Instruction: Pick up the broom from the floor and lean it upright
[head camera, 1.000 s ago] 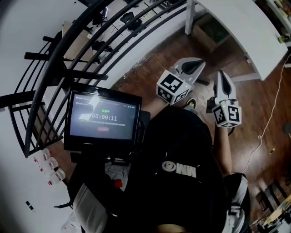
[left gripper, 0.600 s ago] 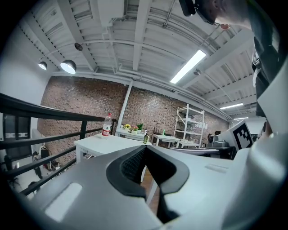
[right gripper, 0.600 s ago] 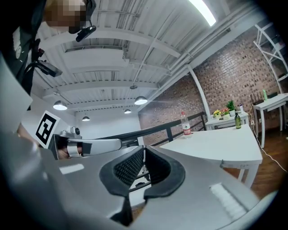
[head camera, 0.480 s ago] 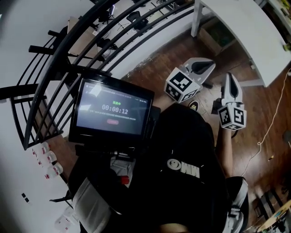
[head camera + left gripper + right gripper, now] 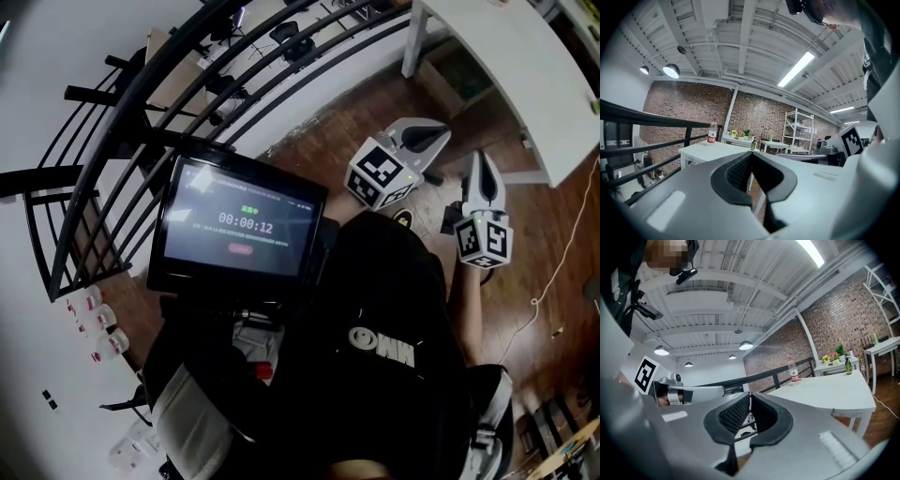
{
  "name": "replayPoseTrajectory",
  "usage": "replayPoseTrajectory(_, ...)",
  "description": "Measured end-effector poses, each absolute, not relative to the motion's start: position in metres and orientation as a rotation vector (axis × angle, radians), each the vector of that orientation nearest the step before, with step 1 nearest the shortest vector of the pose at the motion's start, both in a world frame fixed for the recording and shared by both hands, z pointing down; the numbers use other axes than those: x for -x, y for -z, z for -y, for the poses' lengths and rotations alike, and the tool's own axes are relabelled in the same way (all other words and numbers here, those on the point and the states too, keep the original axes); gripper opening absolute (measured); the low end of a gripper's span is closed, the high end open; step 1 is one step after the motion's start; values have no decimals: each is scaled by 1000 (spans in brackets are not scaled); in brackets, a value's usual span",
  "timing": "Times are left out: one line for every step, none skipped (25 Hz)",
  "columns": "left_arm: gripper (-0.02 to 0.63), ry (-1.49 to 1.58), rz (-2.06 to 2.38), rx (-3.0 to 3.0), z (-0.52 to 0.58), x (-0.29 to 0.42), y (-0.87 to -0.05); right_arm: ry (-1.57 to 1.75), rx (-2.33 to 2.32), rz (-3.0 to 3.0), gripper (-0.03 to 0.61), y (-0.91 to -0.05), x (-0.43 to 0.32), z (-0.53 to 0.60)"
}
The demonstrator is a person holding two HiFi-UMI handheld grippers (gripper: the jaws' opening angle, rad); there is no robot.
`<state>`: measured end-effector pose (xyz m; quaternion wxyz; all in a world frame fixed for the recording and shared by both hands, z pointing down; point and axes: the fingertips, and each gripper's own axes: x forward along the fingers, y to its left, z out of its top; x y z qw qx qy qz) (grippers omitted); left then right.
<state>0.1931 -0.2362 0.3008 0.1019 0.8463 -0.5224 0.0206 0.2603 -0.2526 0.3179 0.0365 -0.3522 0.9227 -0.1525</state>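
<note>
Your left gripper (image 5: 441,134) has its jaws pressed together, tips meeting, with nothing between them. Your right gripper (image 5: 481,161) is just beside it, and its jaws are pressed together and empty too. Both are held out in front of your chest over the wooden floor (image 5: 337,131). The white table (image 5: 511,70) stands ahead of both tips. A water bottle (image 5: 712,131) stands on it, past the left gripper's tips and a little to their left. The black railing (image 5: 178,84) runs off to the left of your left gripper. The lit screen (image 5: 242,225) sits behind it, near your chest. The broom shows in none of your views.
</note>
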Motion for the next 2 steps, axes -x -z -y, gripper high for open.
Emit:
replayPoseTrajectory(14,-63,1543,-2498,236,-193,-301,469,1079,-2834,6,-318,-260,252)
replayPoseTrajectory(14,-65,1544,-2496,235,-192,-301,470,1077,-2834,6,-317,-259,252)
